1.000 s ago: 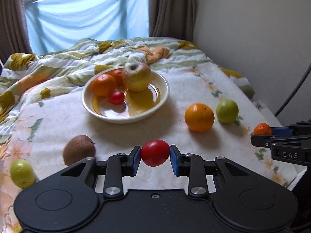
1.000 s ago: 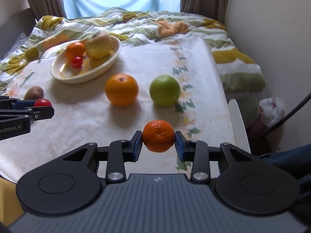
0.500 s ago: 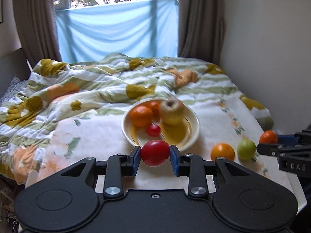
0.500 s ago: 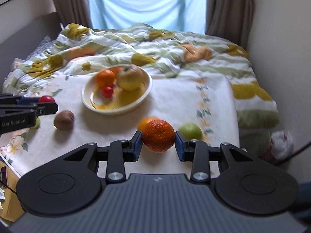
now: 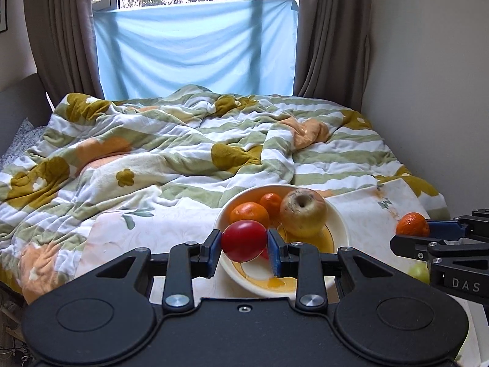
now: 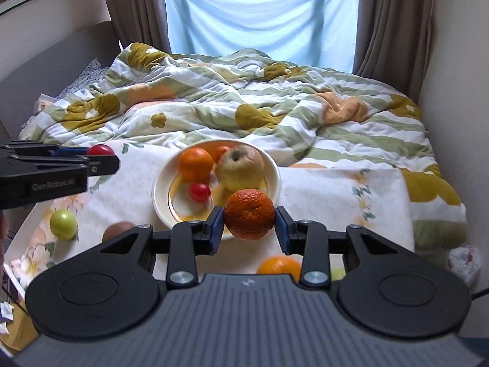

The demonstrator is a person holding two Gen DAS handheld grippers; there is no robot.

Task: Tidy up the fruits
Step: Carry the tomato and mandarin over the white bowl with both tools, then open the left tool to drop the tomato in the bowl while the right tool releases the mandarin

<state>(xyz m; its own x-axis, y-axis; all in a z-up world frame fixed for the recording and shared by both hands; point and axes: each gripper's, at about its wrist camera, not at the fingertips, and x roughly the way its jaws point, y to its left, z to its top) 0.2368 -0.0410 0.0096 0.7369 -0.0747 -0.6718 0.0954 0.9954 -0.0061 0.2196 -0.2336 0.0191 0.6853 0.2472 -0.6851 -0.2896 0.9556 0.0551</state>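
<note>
My left gripper [image 5: 244,241] is shut on a red tomato [image 5: 244,240], held in the air over the near rim of the white bowl [image 5: 339,229]. My right gripper [image 6: 249,218] is shut on a small tangerine [image 6: 249,214], held above the bowl's [image 6: 159,195] near right edge. The bowl holds an orange [image 6: 195,164], a yellowish apple [image 6: 241,168], a small red tomato [image 6: 199,191] and another tangerine behind. The right gripper with its tangerine [image 5: 412,224] shows at the right of the left wrist view.
On the flowered cloth lie a green fruit [image 6: 63,224], a brown kiwi [image 6: 117,230], an orange [image 6: 279,267] and a green apple [image 5: 419,272]. A rumpled striped blanket [image 6: 244,98] covers the bed behind. A wall stands close on the right.
Both grippers have risen and moved in toward the bowl, each still holding its fruit. The loose fruits on the cloth now sit below and behind the fingers.
</note>
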